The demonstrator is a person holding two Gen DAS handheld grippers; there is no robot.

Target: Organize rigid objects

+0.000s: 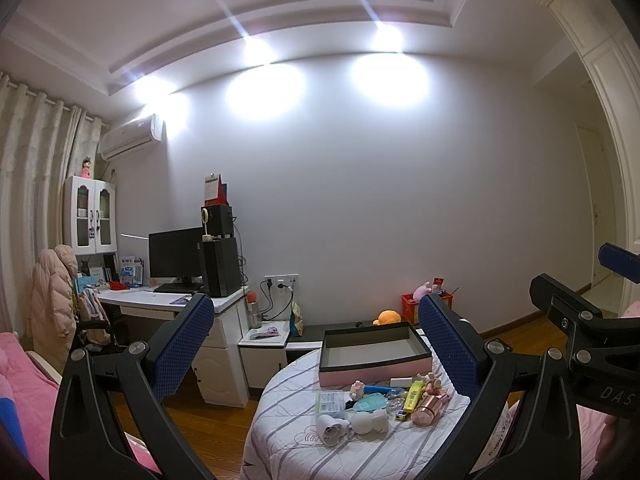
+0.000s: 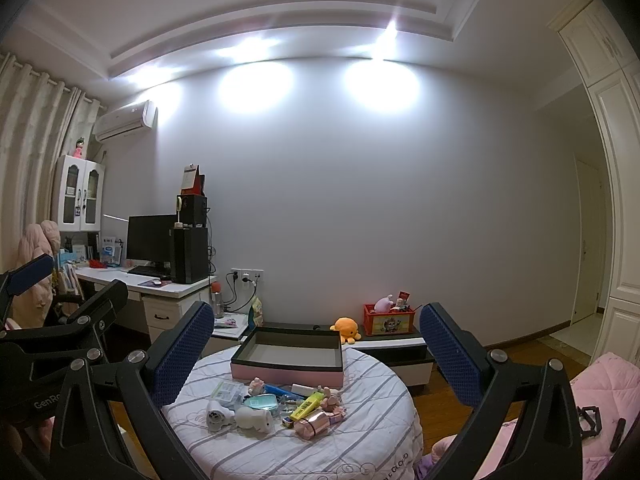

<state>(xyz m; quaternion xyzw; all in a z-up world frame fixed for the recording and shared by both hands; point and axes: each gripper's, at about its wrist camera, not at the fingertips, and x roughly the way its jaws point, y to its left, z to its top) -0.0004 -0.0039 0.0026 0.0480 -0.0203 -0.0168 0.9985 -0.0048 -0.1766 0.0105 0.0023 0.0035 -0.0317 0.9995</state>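
A round table (image 1: 288, 440) (image 2: 360, 448) with a striped white cloth holds a cluster of small items: a rose-gold bottle (image 1: 428, 410) (image 2: 312, 426), a yellow highlighter (image 1: 415, 396) (image 2: 306, 404), a teal oval case (image 1: 366, 405) (image 2: 260, 402), a white figurine (image 1: 370, 422) (image 2: 254, 418) and a white round gadget (image 1: 332, 430) (image 2: 216, 416). Behind them stands an empty pink-sided box (image 1: 374, 354) (image 2: 288, 354) with a dark rim. My left gripper (image 1: 316, 316) and right gripper (image 2: 316, 324) both hang open above and short of the table, holding nothing.
A white desk (image 1: 168, 304) with a monitor and computer tower stands at the left, a chair with a pink jacket (image 1: 52, 304) beside it. A low cabinet (image 2: 396, 350) behind the table carries an orange plush (image 2: 346, 328) and a red crate (image 2: 388, 320). Pink bedding (image 2: 600, 400) lies at right.
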